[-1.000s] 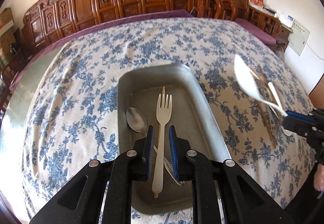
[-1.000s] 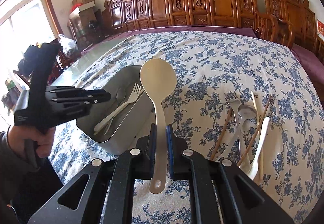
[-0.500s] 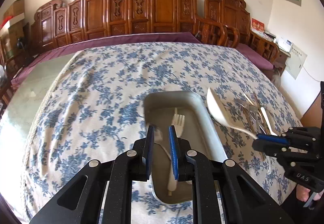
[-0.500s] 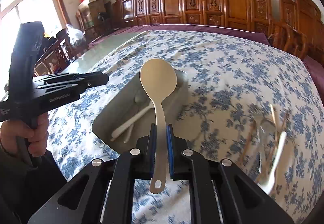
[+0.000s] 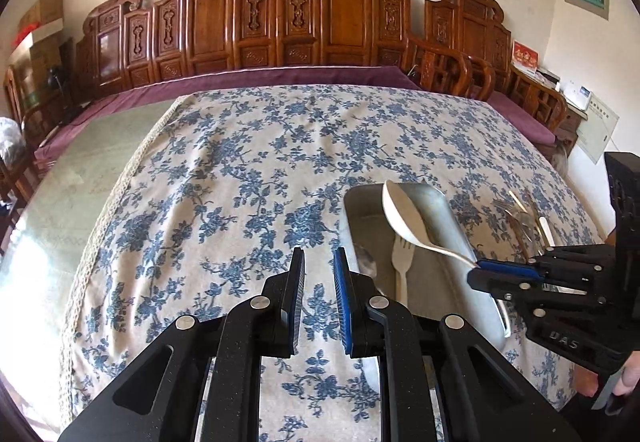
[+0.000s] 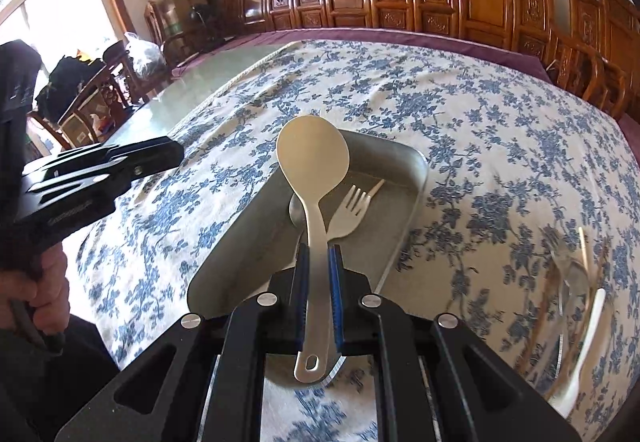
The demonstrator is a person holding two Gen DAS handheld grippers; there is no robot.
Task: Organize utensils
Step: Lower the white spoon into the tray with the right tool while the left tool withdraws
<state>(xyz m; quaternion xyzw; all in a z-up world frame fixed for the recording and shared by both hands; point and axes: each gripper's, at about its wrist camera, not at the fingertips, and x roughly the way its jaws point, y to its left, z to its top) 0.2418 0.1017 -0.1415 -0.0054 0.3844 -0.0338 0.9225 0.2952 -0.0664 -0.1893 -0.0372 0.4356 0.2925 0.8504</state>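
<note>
Right hand-held gripper [image 6: 319, 256] clamped on the handle of a large pale serving spoon [image 6: 313, 162], bowl raised and tilted forward over the metal tray [image 6: 416, 178] — held above the tray, not resting in it. Seen from the left wrist view, same spoon [image 5: 404, 216] projecting from the right hand-held gripper [image 5: 478, 270] across the tray's near right side, bowl over the tray interior. A second ago positioned out over the tablecloth to the right of the tray; now brought across and above it. Left hand-held gripper [image 5: 319, 262] with fingers apart and nothing between them, hovering over the blue floral tablecloth [image 5: 240, 182] to the left of the tray [image 5: 352, 202]; a second ago directly above the white fork lying in the tray, since withdrawn leftward. Inside the tray: white plastic fork [image 6: 352, 212] lying flat, tines toward the far end, and a metal spoon [image 6: 296, 212] beside it, partly hidden behind the held spoon's handle. Both unchanged in place from the earlier frames. Remaining utensils [image 6: 576, 282] — forks, spoon, chopsticks, a white-handled piece — heaped on the worktop to the right of the tray, blurred in the right wrist view, individual pieces hard to separate. Carved wooden chairs [image 5: 288, 14] lined along the far side of the worktop.
</note>
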